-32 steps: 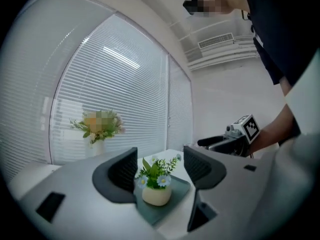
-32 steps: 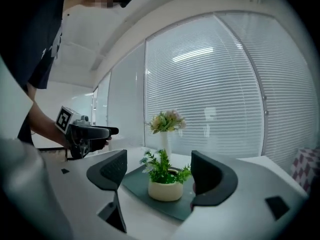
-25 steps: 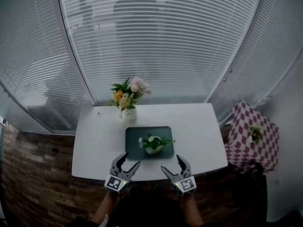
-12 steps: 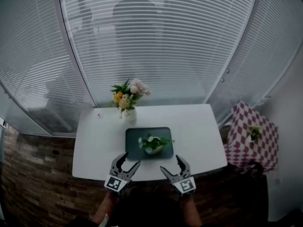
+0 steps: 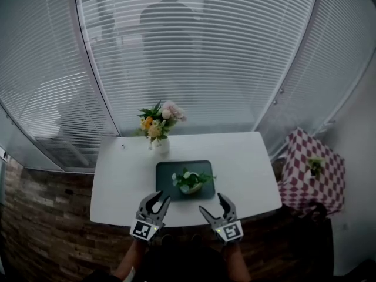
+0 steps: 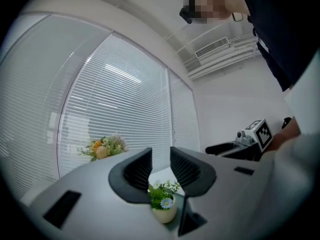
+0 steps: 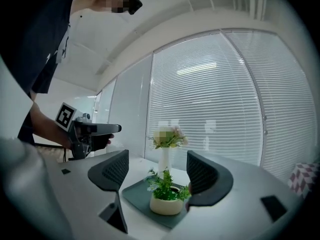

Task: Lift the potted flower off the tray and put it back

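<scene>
Left gripper (image 5: 160,200) was closing its jaws on nothing; right gripper (image 5: 211,202) stood wide open, empty, both short of the potted flower (image 5: 191,181) on the tray (image 5: 167,172)

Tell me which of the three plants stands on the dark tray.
The potted flower in the cream pot stands on the tray. The vase bouquet stands on the table behind it; the third plant sits on the checkered stool.

Flower vase (image 5: 160,145) stands just behind the tray (image 5: 165,184).
</scene>
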